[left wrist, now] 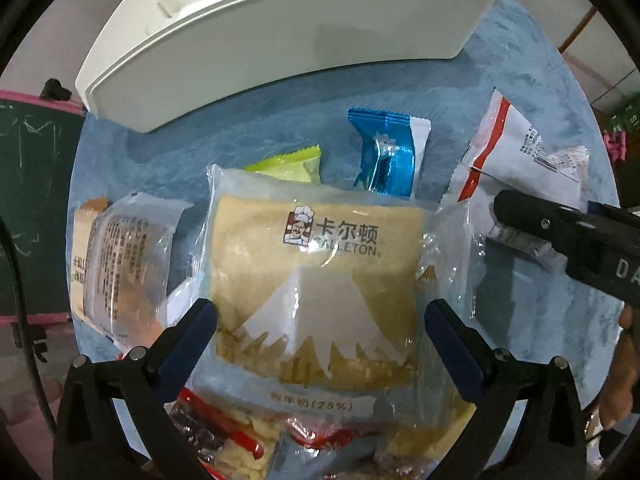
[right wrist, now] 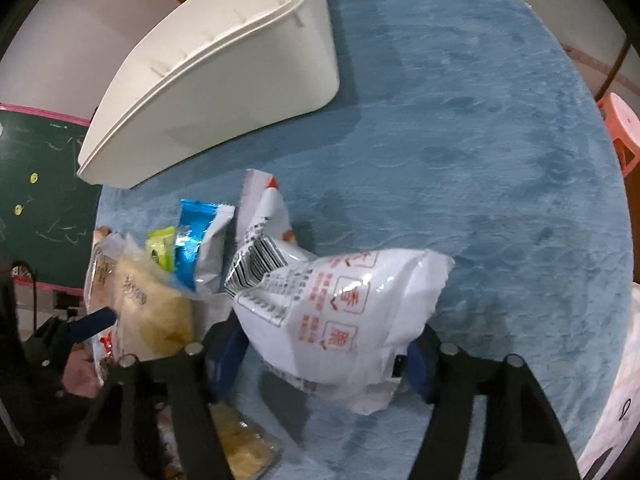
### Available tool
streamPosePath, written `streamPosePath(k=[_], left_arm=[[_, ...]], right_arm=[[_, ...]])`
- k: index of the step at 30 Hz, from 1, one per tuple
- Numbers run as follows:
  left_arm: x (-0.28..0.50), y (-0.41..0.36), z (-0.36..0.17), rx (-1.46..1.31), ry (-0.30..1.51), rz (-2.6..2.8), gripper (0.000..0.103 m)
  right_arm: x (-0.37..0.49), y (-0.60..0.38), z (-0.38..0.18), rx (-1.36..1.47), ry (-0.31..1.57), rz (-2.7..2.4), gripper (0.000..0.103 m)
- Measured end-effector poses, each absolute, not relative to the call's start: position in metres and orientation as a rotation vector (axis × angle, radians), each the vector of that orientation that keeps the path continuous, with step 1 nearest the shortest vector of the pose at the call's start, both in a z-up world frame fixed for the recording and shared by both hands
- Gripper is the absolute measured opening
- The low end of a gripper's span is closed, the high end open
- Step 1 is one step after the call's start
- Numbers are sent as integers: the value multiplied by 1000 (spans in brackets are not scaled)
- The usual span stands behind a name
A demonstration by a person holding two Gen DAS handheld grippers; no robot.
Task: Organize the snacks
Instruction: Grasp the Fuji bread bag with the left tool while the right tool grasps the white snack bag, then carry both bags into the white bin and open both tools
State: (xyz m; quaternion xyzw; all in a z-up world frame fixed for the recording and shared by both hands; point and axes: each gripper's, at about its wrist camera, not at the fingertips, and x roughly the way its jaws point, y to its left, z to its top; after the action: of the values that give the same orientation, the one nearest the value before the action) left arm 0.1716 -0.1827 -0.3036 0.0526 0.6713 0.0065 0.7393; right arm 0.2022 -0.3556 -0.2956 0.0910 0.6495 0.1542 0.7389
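My left gripper point(left wrist: 320, 316) is shut on a clear-wrapped Carleton bread pack point(left wrist: 316, 276), one blue pad point(left wrist: 200, 320) on each side of it. My right gripper point(right wrist: 324, 344) is shut on a white snack bag with red print point(right wrist: 340, 312) and holds it above the blue cloth. That bag also shows in the left wrist view point(left wrist: 516, 148), with the right gripper's finger across it. A white bin point(left wrist: 280, 36) stands at the back of the table; it also shows in the right wrist view point(right wrist: 216, 80).
A blue foil packet point(left wrist: 388, 152), a green packet point(left wrist: 292, 164), a clear-wrapped cake point(left wrist: 124, 264) and red-striped packets point(left wrist: 224, 436) lie around the bread. The blue cloth point(right wrist: 480, 140) is bare to the right. A chalkboard point(left wrist: 32, 200) stands left, a pink stool point(right wrist: 624, 128) right.
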Motion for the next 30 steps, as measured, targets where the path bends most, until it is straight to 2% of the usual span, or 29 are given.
streamPosePath(k=[12, 14, 17, 19, 24, 25, 30], left_arm=[[174, -214, -301, 221, 1456, 35, 103], [179, -216, -300, 193, 1474, 35, 103], [183, -217, -292, 162, 1469, 14, 94], [181, -222, -282, 159, 1436, -33, 75], [179, -238, -258, 139, 1404, -110, 45], [179, -239, -253, 121, 1401, -115, 30], [189, -223, -236, 16, 1400, -127, 24]], right_arm=[[199, -346, -296, 180, 1438, 324, 64], [199, -344, -295, 177, 1437, 323, 61], [197, -339, -294, 172, 1435, 326, 58], [196, -337, -292, 162, 1430, 329, 57], [194, -331, -289, 138, 1413, 324, 53], [194, -330, -287, 131, 1407, 326, 51], [191, -326, -274, 100, 1359, 332, 49]])
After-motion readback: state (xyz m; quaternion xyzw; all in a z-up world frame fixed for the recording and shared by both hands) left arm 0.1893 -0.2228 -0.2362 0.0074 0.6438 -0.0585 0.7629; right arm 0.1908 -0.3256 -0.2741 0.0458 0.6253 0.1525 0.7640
